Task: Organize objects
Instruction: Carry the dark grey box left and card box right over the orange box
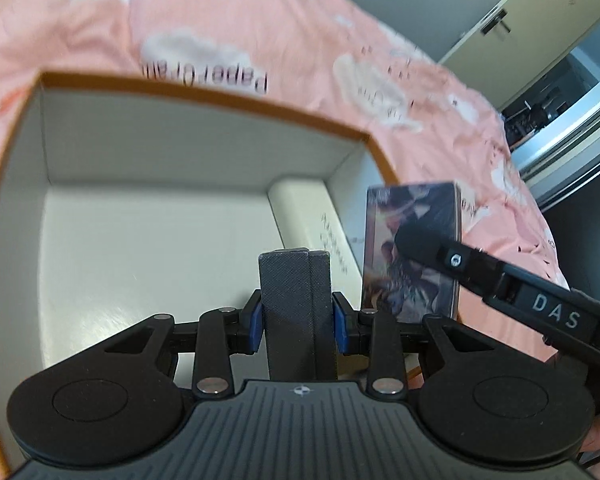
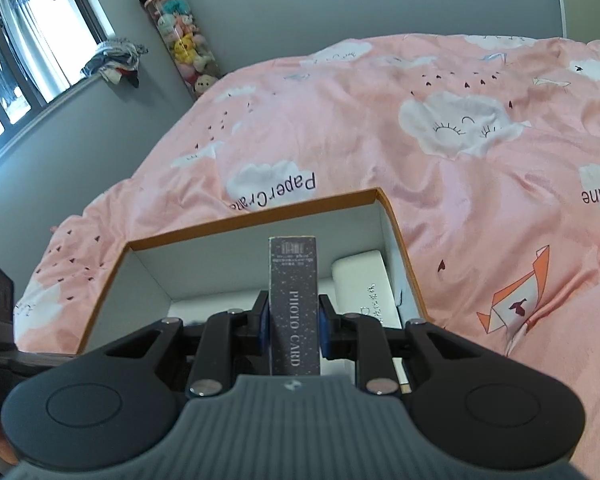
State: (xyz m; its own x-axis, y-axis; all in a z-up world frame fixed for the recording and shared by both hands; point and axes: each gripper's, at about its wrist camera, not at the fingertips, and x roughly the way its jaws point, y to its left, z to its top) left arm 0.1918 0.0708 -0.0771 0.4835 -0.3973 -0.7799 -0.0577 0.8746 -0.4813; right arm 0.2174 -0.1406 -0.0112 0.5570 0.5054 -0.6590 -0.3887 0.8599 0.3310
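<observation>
An open cardboard box with an orange rim and white inside lies on the pink bed; it also shows in the right wrist view. A white box lies flat inside along its right wall. My left gripper is shut and empty, over the box's inside. My right gripper is shut on a dark "PHOTO CARD" box, held upright above the box's near right part. In the left wrist view that card box shows its picture face, with a right finger across it.
A pink duvet with cloud prints covers the bed around the box. A tube of plush toys stands at the grey wall by a window. A wardrobe and doorway stand to the right.
</observation>
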